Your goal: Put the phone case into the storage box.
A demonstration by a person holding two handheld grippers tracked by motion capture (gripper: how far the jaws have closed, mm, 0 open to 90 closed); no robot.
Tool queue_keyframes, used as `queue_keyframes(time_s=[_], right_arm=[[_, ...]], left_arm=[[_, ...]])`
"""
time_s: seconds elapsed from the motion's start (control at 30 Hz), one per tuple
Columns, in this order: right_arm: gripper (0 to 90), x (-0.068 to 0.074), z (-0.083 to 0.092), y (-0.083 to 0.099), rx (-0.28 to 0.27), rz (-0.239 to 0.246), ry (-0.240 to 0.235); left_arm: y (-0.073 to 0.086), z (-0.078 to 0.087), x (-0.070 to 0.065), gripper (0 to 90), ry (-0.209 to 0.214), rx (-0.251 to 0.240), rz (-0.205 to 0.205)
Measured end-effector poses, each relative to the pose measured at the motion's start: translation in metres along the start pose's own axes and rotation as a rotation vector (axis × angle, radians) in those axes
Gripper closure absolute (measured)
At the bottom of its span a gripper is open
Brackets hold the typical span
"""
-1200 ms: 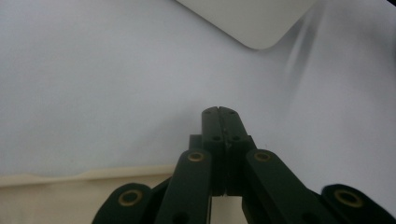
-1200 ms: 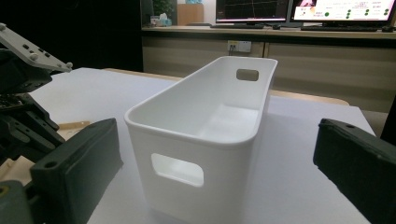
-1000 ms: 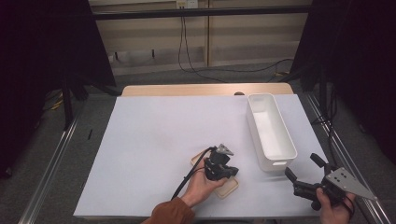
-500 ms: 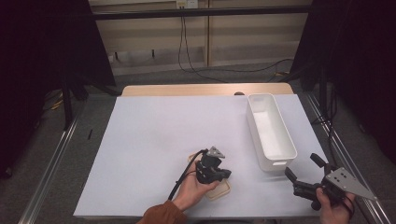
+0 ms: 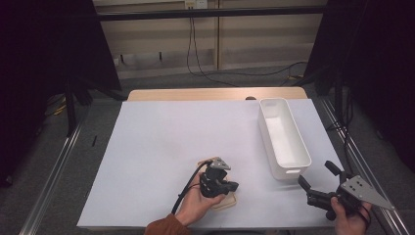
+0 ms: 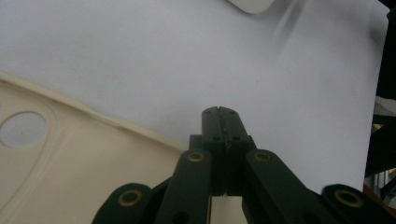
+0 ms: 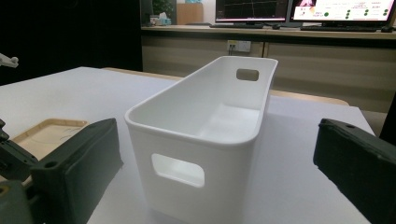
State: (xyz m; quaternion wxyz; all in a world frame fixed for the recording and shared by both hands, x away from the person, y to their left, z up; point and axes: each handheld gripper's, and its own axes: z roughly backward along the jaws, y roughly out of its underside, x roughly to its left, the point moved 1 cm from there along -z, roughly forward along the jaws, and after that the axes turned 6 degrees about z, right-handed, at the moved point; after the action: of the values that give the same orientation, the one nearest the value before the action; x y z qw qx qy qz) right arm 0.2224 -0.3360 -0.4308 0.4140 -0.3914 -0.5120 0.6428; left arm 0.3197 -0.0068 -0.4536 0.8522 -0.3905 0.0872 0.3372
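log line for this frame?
left gripper: shut, empty, over cutting board | right gripper: open, facing white bin

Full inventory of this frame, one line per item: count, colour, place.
rectangular white plastic bin with handle cut-outs: 1, white, right side of the table, empty.
flat beige wooden board with a round hole: 1, beige, near front edge, under the left hand-held gripper.
white sheet table cover: 1, white, over the tabletop.
light wooden tabletop: 1, tan, strip showing at the far edge.
monitors: at least 2, lit, on the far counter.
left hand-held gripper: 1, black, jaws shut, over the board.
right hand-held gripper: 1, black, jaws open, front right, facing the bin.
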Motion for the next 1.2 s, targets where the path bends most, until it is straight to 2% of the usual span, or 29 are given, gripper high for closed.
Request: queue_keyframes(time_s=[0.13,0.23,0.47,0.6,0.7,1.2], right_arm=[[0.4,0.000,-0.001,0.000,0.000,0.000,-0.001],[0.4,0.000,-0.001,0.000,0.000,0.000,-0.001],[0.4,0.000,0.000,0.000,-0.003,-0.002,0.000],[0.4,0.000,-0.001,0.000,-0.002,-0.001,0.000],[0.4,0.000,-0.001,0.000,-0.002,0.000,-0.003],[0.4,0.000,0.000,0.000,0.000,0.001,0.004]], left_arm=[[0.001,-0.003,0.001,90.0,0.021,-0.005,0.025],[0.002,-0.005,-0.001,90.0,0.023,0.004,0.011],[0.010,0.004,0.002,90.0,0.026,0.004,0.022],[0.013,0.010,0.002,90.0,0.017,0.019,0.021],[0.017,0.014,0.004,90.0,0.008,0.010,0.034],[0.027,0.030,0.012,90.0,-0.010,0.015,0.038]])
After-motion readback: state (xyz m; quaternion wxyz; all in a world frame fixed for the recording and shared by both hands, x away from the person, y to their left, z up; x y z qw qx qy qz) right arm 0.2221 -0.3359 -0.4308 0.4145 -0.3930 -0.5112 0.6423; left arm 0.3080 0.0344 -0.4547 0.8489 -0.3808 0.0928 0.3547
